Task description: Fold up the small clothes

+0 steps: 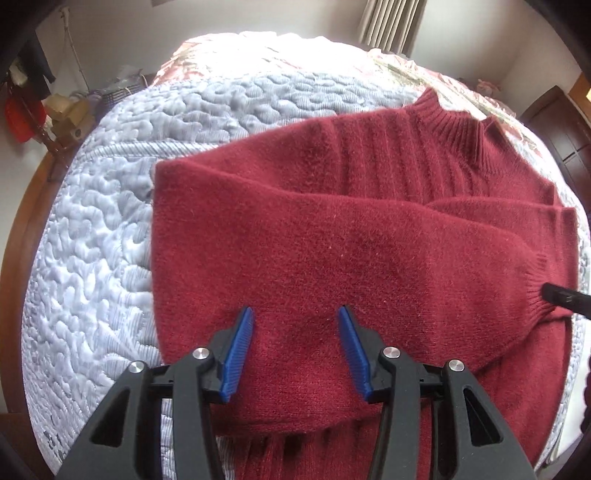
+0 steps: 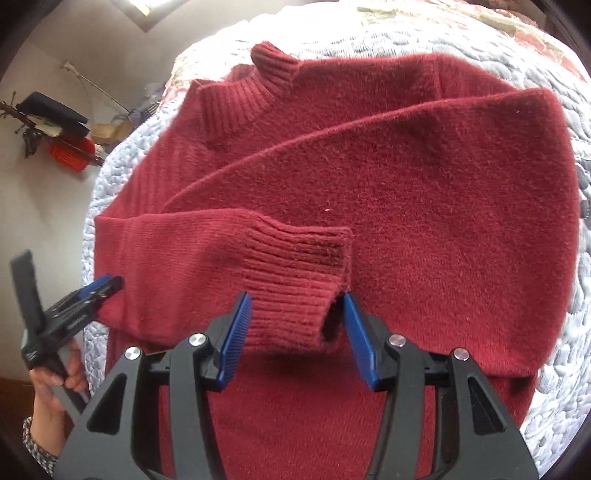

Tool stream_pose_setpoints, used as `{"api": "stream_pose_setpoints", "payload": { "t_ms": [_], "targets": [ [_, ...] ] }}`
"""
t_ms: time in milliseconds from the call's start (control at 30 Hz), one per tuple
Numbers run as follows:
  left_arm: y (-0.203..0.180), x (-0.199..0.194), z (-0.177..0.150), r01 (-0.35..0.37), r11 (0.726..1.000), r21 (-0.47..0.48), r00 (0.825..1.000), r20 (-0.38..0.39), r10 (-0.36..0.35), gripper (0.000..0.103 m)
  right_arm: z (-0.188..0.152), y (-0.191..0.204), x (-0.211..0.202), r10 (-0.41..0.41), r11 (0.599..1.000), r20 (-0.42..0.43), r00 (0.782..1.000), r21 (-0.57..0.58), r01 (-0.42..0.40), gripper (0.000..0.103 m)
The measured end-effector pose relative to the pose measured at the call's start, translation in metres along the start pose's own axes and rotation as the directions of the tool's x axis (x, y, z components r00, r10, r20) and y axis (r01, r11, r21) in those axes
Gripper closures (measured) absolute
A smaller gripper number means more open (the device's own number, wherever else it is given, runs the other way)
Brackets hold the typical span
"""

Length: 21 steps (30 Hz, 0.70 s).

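1. A dark red knitted sweater [image 2: 424, 206] lies flat on a bed, spread over a pale blue-grey quilted bedspread [image 1: 92, 258], with its ribbed high collar [image 2: 229, 107] at the far end from the cameras.
2. Both sleeves are folded across the body: one lies in a broad band over the chest, and the other comes in from the opposite side with its ribbed cuff [image 2: 295, 277] resting on top near the middle.
3. The right hand-held gripper [image 2: 297, 328] has its blue-padded jaws spread wide, one on each side of that cuff; the right-side pad sits just at the cuff's open end, and whether it touches the knit cannot be told.
4. The left hand-held gripper [image 1: 295, 347] hovers over the lower part of the folded sleeve with its jaws wide apart and nothing between them.
5. In the right wrist view the left hand-held gripper appears at the sweater's left edge, held by a person's hand [image 2: 55, 380] with a patterned sleeve at the wrist.
6. Beyond the grey bedspread lies a floral cover [image 1: 461, 88] at the far end of the bed.
7. Around the bed are a wooden bed frame [image 1: 22, 229], a striped curtain [image 1: 391, 22], white walls and some clutter on a corner rack [image 2: 62, 144].
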State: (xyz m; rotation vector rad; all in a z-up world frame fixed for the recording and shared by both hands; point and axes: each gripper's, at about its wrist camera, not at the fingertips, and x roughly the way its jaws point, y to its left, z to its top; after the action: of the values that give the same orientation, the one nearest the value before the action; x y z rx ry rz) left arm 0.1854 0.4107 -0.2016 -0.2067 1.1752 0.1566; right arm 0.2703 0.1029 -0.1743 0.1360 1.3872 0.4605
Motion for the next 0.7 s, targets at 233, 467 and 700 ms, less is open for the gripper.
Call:
{"api": "stream_pose_setpoints", "payload": {
  "t_ms": [233, 467, 700],
  "targets": [
    [0.027, -0.028, 0.011, -0.052, 0.996, -0.069, 0.995, 0.078, 0.058, 0.049, 0.003, 0.008, -0.004, 0.006, 0.998, 0.014, 1.0, -0.064, -0.005, 0.101],
    [0.052, -0.039, 0.015, -0.105, 0.984, -0.146, 0.987, 0.106, 0.121, 0.048, 0.008, 0.004, -0.059, 0.055, 0.996, 0.154, 0.987, -0.078, -0.044, 0.101],
    [0.045, -0.021, 0.015, -0.071, 0.986, -0.15, 0.994, 0.069, 0.082, 0.046, -0.003, -0.043, -0.091, -0.047, 0.999, 0.214, 0.976, -0.005, 0.049, 0.101]
  ]
}}
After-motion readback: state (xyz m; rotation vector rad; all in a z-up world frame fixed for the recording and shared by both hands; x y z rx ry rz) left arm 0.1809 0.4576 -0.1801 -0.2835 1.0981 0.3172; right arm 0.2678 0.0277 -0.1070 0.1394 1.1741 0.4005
